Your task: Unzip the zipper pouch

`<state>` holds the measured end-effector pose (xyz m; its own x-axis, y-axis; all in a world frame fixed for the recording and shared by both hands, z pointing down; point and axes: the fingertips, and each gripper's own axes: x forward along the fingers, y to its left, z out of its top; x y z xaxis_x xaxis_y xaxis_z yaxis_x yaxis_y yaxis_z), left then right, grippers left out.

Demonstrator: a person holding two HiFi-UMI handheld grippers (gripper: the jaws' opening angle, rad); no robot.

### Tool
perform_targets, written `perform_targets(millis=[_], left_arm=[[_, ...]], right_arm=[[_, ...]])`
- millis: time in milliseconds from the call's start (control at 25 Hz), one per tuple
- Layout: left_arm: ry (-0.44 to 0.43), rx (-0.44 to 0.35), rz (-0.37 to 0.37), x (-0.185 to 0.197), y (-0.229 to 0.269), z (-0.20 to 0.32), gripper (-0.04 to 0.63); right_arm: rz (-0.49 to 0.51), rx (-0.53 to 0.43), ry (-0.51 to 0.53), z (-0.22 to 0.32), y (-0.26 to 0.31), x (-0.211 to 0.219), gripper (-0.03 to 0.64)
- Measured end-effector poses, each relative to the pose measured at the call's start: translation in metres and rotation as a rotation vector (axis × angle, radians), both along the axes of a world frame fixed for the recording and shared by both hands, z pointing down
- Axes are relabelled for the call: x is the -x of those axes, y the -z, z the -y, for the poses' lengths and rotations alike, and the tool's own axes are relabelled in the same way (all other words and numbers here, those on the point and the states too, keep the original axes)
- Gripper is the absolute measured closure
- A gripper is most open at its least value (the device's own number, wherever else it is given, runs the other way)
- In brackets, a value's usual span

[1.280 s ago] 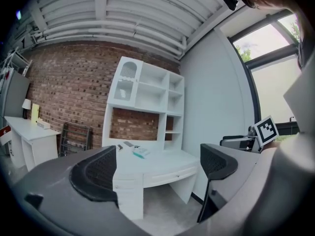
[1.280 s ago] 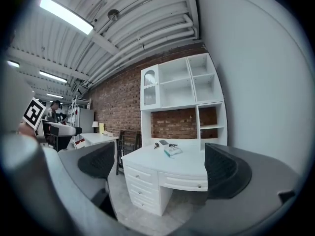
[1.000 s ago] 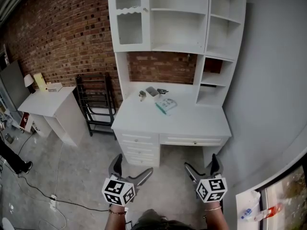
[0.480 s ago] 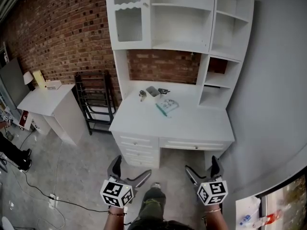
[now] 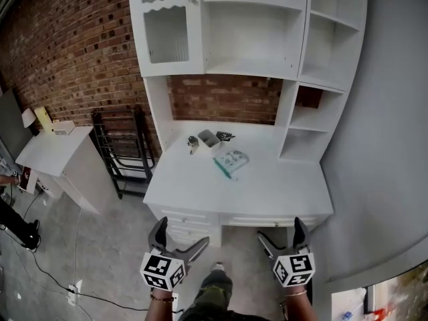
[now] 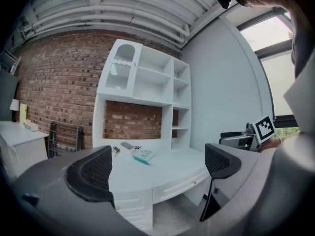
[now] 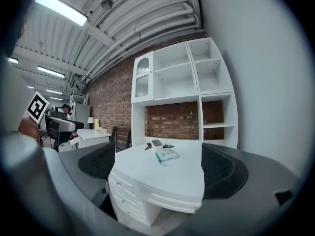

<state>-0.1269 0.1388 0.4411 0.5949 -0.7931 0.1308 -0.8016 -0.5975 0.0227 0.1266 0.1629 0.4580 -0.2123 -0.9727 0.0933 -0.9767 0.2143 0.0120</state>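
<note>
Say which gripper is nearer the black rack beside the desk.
Left. The black rack stands ahead-left of the left gripper; the right gripper is farther right.

desk (image 5: 267,186): white, against brick wall (image 5: 67,45), drawers (image 5: 190,219) at front left | hutch (image 5: 251,29): white, on desk, open shelves, glazed door (image 5: 164,35) top left | grey box (image 5: 208,138): near desk back, small dark item (image 5: 192,142) just left, too small to tell | black rack (image 5: 120,146): between desk and white side table (image 5: 50,151) | cable (image 5: 47,273): on floor (image 5: 100,246)
</note>
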Motion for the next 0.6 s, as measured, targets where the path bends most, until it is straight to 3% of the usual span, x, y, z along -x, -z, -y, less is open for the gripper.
perform_targets(millis=[600], left_arm=[[-0.049, 0.048, 0.014, -0.012, -0.018, 0.199, 0.028]], right_arm=[[-0.139, 0.074, 0.007, 0.197, -0.033, -0.001, 0.08]])
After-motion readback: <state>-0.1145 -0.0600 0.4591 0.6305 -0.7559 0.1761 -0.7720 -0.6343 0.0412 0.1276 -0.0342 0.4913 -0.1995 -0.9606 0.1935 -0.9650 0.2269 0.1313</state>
